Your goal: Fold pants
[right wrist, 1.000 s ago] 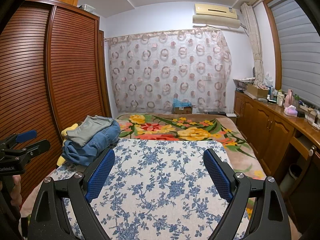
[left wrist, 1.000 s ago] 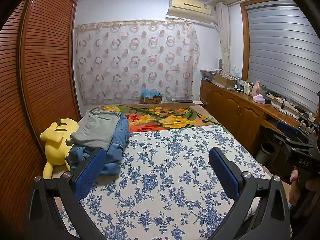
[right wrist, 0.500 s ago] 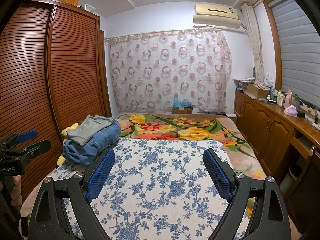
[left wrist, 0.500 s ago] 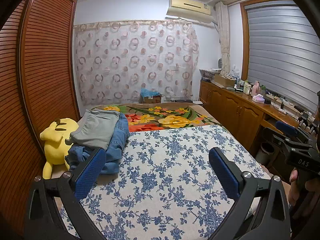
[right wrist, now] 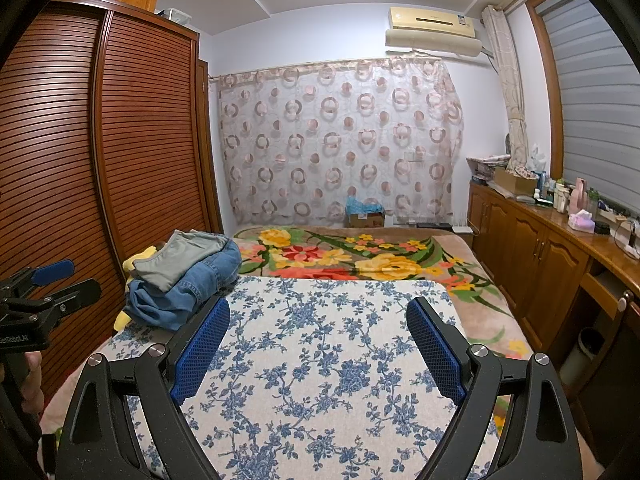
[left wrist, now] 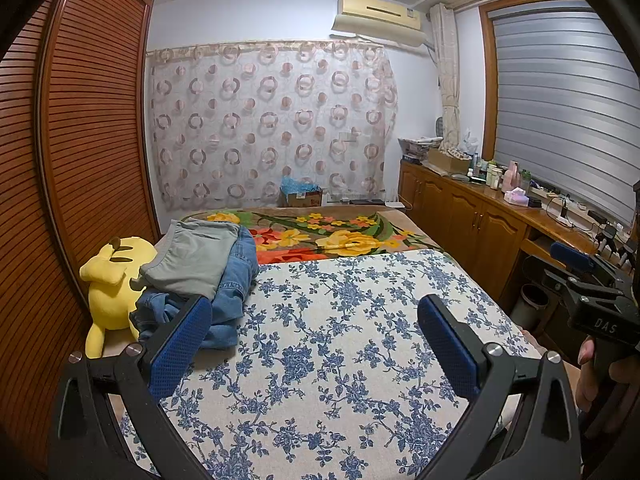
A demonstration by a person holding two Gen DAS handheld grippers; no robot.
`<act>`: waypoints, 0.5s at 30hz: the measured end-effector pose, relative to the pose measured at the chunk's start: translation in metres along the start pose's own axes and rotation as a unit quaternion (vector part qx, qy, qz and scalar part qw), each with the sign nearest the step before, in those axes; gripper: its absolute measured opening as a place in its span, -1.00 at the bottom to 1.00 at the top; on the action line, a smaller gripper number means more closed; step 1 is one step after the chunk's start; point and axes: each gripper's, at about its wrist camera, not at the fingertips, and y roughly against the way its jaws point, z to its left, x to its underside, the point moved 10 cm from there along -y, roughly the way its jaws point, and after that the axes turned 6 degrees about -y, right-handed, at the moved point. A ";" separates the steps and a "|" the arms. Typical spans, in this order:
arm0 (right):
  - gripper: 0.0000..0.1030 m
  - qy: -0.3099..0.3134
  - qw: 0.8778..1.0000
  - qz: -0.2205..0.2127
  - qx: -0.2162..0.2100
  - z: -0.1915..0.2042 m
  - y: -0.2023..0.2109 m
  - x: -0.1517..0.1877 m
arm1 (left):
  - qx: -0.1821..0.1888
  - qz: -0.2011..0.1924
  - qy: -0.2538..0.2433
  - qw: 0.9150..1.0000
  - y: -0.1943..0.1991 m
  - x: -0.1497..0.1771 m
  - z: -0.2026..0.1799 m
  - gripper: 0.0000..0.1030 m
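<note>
**Denim, cotton and slatted wood in a bedroom**

Blue denim jeans (left wrist: 236, 280) lie under soft grey cloth pants (left wrist: 196, 256) on a matt floral-print bedcover (left wrist: 340, 340). Beside them sits a plush yellow toy (left wrist: 112, 280). The slatted wardrobe (left wrist: 92, 140) is glossy wood; the gripper pads (right wrist: 200, 344) are textured blue rubber.

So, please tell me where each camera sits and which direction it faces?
Left wrist: on the left gripper, facing along the bed toward the curtain; its open blue pads show, with the right gripper at the right edge.
Right wrist: on the right gripper, same direction; its open pads show, with the left gripper at the left edge.
Shared: bed, curtain, pants pile, air conditioner.
</note>
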 end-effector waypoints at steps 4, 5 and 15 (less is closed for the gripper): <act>0.77 0.000 1.000 0.000 0.000 0.000 0.000 0.000 | 0.000 0.000 0.000 1.000 0.000 0.000 0.000 1.00; 0.77 0.000 1.000 0.000 0.001 0.000 0.000 0.000 | 0.000 0.000 0.000 1.000 0.000 0.000 0.000 1.00; 0.77 0.000 1.000 0.000 0.002 0.003 0.002 0.000 | -0.001 0.000 -0.001 1.000 0.000 0.000 0.000 1.00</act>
